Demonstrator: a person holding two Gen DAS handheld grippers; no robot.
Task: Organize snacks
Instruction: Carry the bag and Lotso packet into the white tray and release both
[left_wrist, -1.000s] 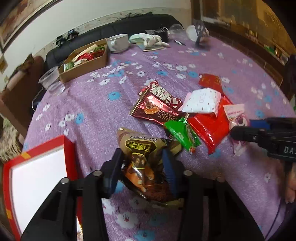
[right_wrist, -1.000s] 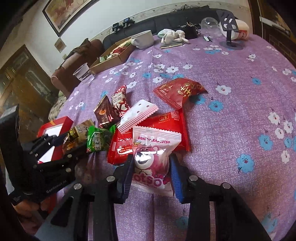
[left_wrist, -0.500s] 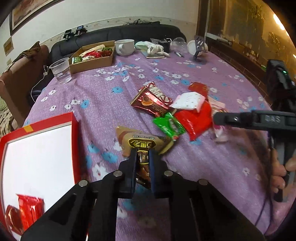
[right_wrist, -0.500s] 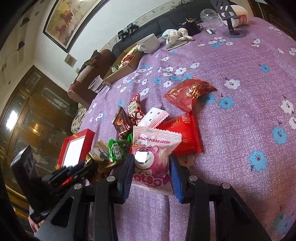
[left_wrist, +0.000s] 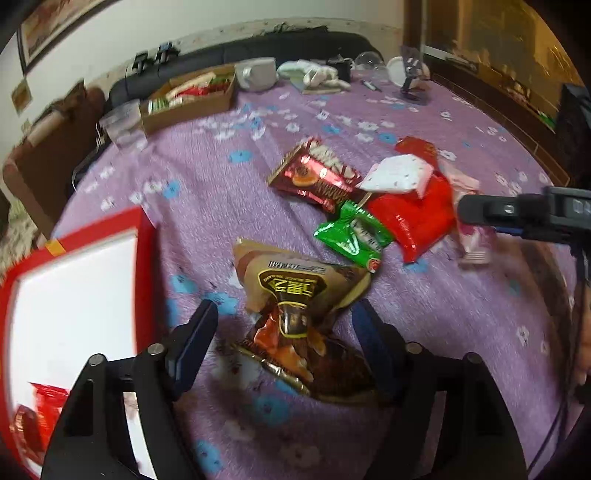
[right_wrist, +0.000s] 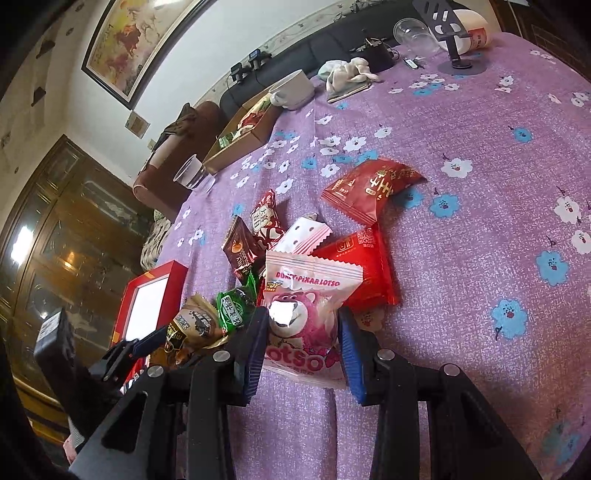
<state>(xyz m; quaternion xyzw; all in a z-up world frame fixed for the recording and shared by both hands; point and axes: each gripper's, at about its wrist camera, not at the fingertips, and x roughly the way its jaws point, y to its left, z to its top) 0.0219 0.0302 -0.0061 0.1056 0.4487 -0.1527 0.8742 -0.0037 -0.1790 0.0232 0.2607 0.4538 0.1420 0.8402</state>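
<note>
Snacks sit in a loose pile mid-surface (left_wrist: 207, 192), on the purple flowered cloth, w/ the red box (left_wrist: 144, 236) off to your left, rim just beside the left gripper (left_wrist: 282, 332). That gripper is spread wide, fingers either side of the brown packet (left_wrist: 295, 291) but not touching it. The packet lies flat on the cloth, its far end toward the pile, so it's lined up for a pinch across its crumpled waist.

Right gripper (right_wrist: 303, 341) straddles the pink bear packet (right_wrist: 306, 310); fingers are at medium width, about at the bag's edges, and I can't tell if they press it. The bag lies on the cloth, its top edge overlapping the red packet (right_wrist: 364, 269).

Box is prob. the drop spot, since red wrappers (left_wrist: 33, 417) already lie in its near corner. It's open-topped and white inside.

In the way:
- Green packet (left_wrist: 351, 236) touches the brown packet's far corner and may drag along.
- Red packet and the white one (left_wrist: 400, 173) are stacked under and behind the pink bag, so they could shift if you lift it.
- The two grippers are near each other; in your left view the right one reaches in from the right edge.

Farther off, well apart from the pile: cardboard tray (left_wrist: 192, 96) of snacks, clear cup (left_wrist: 123, 125), white mug (left_wrist: 256, 74), phone stand (right_wrist: 448, 37).
</note>
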